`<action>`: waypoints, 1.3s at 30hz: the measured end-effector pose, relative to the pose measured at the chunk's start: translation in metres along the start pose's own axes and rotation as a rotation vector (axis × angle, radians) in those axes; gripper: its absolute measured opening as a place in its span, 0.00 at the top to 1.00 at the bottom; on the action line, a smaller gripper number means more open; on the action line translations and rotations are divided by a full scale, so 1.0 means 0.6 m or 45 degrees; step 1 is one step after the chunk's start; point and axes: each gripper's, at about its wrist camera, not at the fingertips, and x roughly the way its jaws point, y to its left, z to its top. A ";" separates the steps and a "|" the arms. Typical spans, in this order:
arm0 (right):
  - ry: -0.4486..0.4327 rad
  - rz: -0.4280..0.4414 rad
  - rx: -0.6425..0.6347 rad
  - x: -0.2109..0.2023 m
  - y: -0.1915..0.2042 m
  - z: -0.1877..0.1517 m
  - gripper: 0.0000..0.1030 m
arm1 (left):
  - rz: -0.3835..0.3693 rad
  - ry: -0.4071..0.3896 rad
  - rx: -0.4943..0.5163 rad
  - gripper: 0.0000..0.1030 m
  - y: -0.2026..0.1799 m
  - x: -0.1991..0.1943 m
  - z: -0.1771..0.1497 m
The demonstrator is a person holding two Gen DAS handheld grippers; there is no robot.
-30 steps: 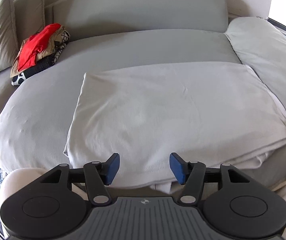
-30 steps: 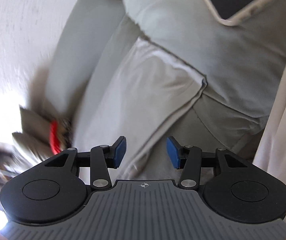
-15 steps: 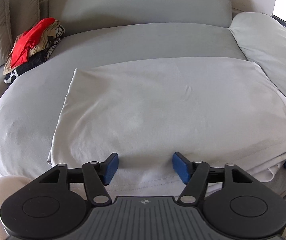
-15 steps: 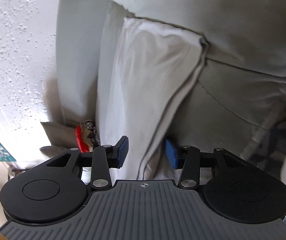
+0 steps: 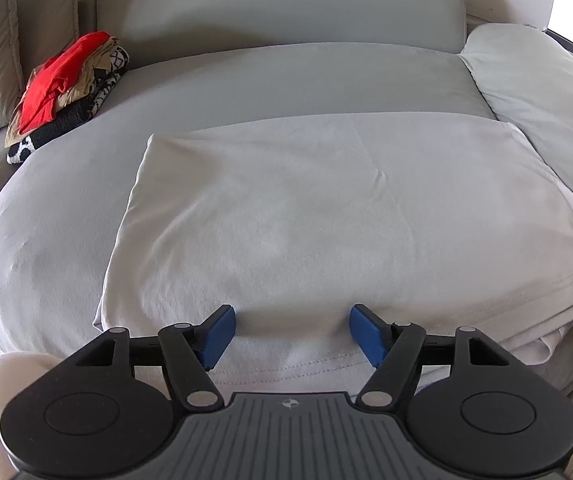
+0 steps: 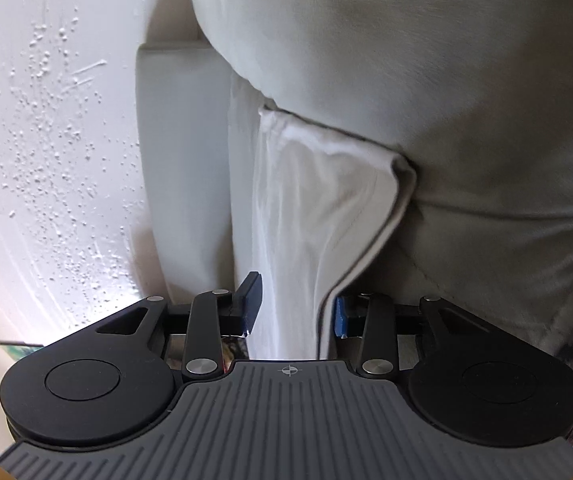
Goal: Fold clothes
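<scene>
Cream-white folded garment (image 5: 326, 216) lay flat on the grey sofa seat (image 5: 286, 80); in the left wrist view the left gripper (image 5: 290, 332) had dropped from hovering short of the near hem to straddling it, jaws apart, nothing pinched. Right wrist view: the right gripper (image 6: 297, 307) had swung in edge-on, jaws apart around the garment's side edge (image 6: 310, 240), so both looked set to pinch for the next fold.

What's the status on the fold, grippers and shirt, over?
Left gripper open, straddling near hem of pale shirt. Right gripper open around shirt's edge. Shirt flat on sofa. Clothes pile far left, nothing blocking.
</scene>
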 end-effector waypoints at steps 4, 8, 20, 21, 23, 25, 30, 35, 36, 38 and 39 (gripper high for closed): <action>-0.071 -0.032 -0.069 0.015 0.016 0.009 0.66 | 0.000 0.003 0.001 0.34 0.000 0.000 0.001; -0.170 -0.086 -0.145 0.021 0.023 0.015 0.76 | 0.002 0.002 0.003 0.34 -0.001 0.001 0.000; -0.247 -0.291 -0.330 0.046 0.061 0.026 0.97 | -0.036 0.021 -0.011 0.37 0.011 -0.010 -0.001; -0.247 -0.345 -0.381 0.051 0.074 0.023 0.97 | -0.042 0.026 -0.018 0.40 0.015 -0.016 -0.001; -0.256 -0.467 -0.502 0.063 0.106 0.013 0.97 | -0.056 0.013 -0.036 0.39 0.027 -0.036 -0.001; -0.279 -0.593 -0.652 0.073 0.140 -0.008 0.97 | -0.055 -0.027 -0.059 0.35 0.048 -0.063 -0.003; -0.332 -0.744 -1.145 0.116 0.242 -0.106 0.97 | 0.017 -0.093 -0.305 0.30 0.159 -0.114 -0.018; -0.266 -0.676 -1.647 0.186 0.325 -0.261 0.97 | 0.035 -0.134 -0.646 0.31 0.266 -0.136 -0.057; -0.237 -0.642 -1.751 0.199 0.335 -0.299 0.97 | 0.039 -0.138 -0.682 0.32 0.280 -0.138 -0.064; -0.105 -0.579 -1.900 0.226 0.327 -0.369 0.97 | 0.056 -0.140 -0.734 0.32 0.305 -0.140 -0.077; -0.022 -0.552 -1.953 0.239 0.318 -0.402 0.97 | 0.061 -0.137 -0.753 0.32 0.314 -0.139 -0.081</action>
